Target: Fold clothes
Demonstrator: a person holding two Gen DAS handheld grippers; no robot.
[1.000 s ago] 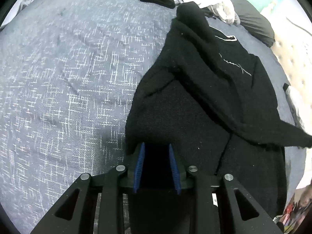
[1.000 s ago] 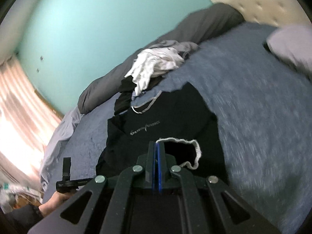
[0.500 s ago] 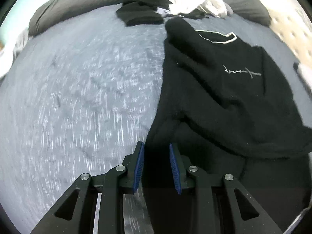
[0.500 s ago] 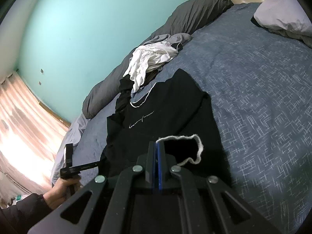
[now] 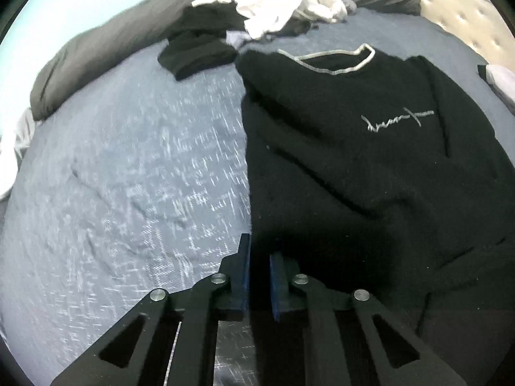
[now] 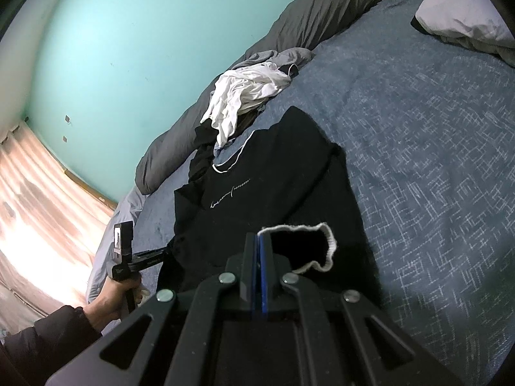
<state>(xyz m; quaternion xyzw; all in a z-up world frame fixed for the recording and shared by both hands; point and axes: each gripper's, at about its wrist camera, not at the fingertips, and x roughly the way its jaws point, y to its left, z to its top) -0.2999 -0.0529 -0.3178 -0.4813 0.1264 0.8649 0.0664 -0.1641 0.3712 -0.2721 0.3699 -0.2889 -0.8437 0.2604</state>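
A black sweatshirt point(image 5: 370, 167) with a white-trimmed collar and white chest script lies face up on the blue bedspread point(image 5: 128, 177); it also shows in the right wrist view point(image 6: 257, 186). My left gripper point(image 5: 259, 257) sits at its lower left hem with the jaws a little apart and black cloth between them. My right gripper point(image 6: 258, 241) is shut on the white-edged sleeve cuff point(image 6: 309, 247), held above the sweatshirt's right side. The left gripper point(image 6: 151, 255) and its hand also show at the left in the right wrist view.
A heap of white clothes point(image 5: 283, 0) and a folded black garment point(image 5: 196, 51) lie beyond the collar. A dark grey duvet point(image 6: 322, 16) runs along the teal wall. A pale pillow point(image 6: 463, 22) lies by the tufted headboard point(image 5: 466, 25).
The left gripper has drawn back along the hem edge and its jaws have narrowed on the cloth. The right gripper has kept the cuff while tilting; the sweatshirt body lies flatter.
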